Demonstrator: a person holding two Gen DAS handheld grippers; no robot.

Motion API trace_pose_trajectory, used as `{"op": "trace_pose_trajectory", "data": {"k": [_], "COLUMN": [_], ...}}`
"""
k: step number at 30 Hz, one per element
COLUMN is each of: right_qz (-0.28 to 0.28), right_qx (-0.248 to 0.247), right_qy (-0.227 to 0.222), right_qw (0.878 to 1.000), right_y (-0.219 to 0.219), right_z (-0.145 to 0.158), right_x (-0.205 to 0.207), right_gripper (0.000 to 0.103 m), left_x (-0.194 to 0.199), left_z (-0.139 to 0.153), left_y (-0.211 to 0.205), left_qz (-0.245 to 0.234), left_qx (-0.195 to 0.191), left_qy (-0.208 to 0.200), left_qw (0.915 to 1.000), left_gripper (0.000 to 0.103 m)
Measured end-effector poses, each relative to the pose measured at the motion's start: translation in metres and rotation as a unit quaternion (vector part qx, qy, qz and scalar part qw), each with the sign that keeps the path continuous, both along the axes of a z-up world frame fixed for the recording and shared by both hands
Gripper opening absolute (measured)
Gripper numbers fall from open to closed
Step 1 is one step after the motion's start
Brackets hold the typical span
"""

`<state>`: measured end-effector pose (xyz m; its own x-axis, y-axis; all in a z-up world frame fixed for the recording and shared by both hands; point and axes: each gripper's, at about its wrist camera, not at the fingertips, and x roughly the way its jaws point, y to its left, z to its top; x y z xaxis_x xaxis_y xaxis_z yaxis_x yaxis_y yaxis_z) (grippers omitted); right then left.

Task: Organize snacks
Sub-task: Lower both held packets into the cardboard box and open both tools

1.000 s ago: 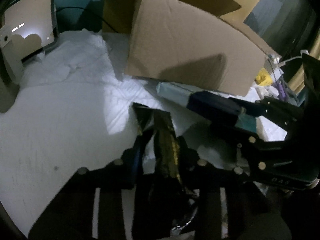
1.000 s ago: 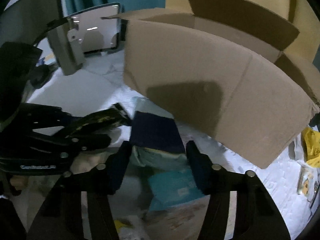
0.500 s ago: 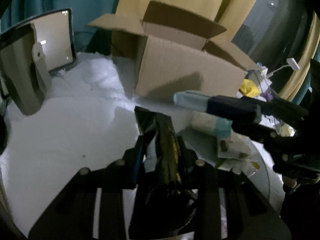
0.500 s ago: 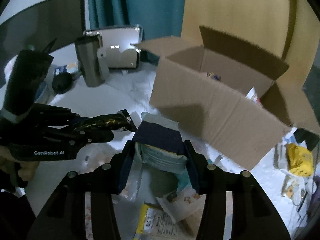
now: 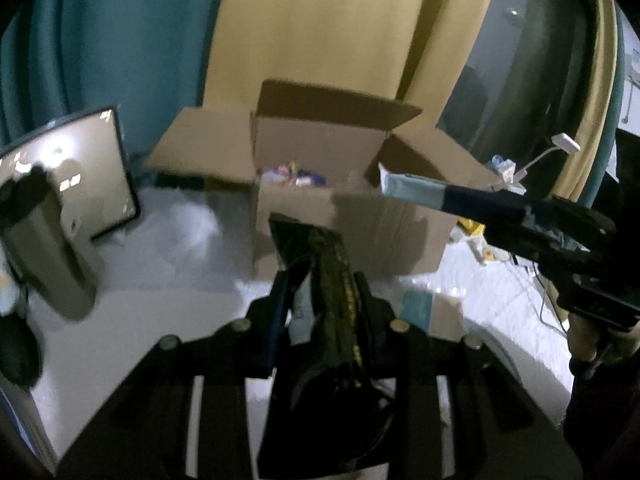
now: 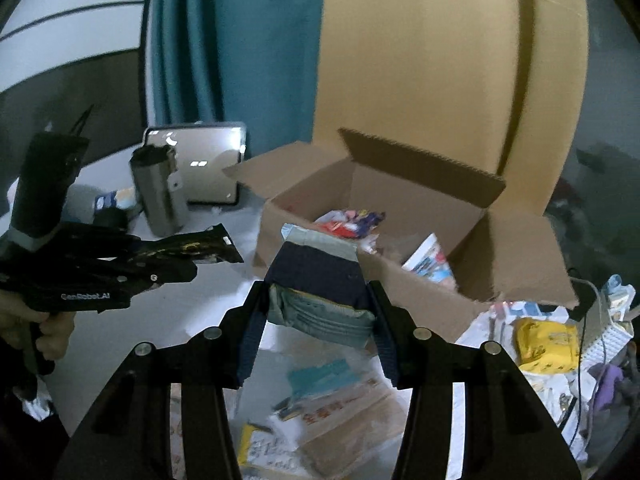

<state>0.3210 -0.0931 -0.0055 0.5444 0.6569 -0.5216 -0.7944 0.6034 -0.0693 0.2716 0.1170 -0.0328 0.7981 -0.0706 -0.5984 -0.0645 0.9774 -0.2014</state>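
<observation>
now:
left gripper [image 5: 320, 300]: squeezing a black snack bag [image 5: 332, 280]
right gripper [image 6: 316, 320]: squeezing a blue snack pack [image 6: 320, 292]
cardboard box [image 6: 400, 280]: open, snacks inside, just ahead

White-covered surface w/ box and loose snack packs

White cloth surface [image 6: 120, 332] carries open cardboard box [image 6: 420, 292], steel tumbler [image 6: 158, 196] & framed mirror [image 6: 208, 168] at back left; yellow packet [image 6: 548, 340] right of box, teal pack [image 6: 324, 376] & tan printed packs [image 6: 348, 420] near front.
</observation>
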Motion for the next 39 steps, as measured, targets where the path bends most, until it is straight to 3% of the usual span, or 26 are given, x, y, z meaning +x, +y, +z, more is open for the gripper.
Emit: {"op": "trace_pose_trajectory", "data": {"k": [6,15,29,31,33,39], "right_qz": [-0.024,-0.083,-0.173,-0.180,-0.180,-0.166], "right_qx": [0.024,0.037,0.026,0.022,0.025,0.022], "right_qy": [-0.010,-0.019,-0.003,0.005,0.013,0.016], "right_qw": [0.999,0.996,0.985,0.983,0.983,0.986], "right_y": [-0.006,-0.008,0.009,0.011,0.010,0.009], "right_z": [0.013,0.015,-0.014,-0.019,-0.022,-0.020], "right_x": [0.026,0.088,0.196,0.205,0.208,0.194], "right_gripper": [0.052,0.052,0.054,0.063,0.071,0.072], "left_x": [0.032,0.088,0.193,0.202,0.202,0.180], "left_z": [0.020,0.027,0.000,-0.003,-0.004,0.008], "left_y": [0.002,0.009,0.012,0.014,0.016,0.013], "left_qz": [-0.011,-0.017,-0.032,-0.028,-0.021,-0.021], "left_qx": [0.014,0.012,-0.008,-0.016,-0.023,-0.015], "left_qy": [-0.025,-0.036,-0.004,0.001,-0.003,-0.014], "left_qw": [0.9995,0.9991,0.9994,0.9995,0.9995,0.9996], "left_gripper": [0.032,0.032,0.034,0.050,0.089,0.093]}}
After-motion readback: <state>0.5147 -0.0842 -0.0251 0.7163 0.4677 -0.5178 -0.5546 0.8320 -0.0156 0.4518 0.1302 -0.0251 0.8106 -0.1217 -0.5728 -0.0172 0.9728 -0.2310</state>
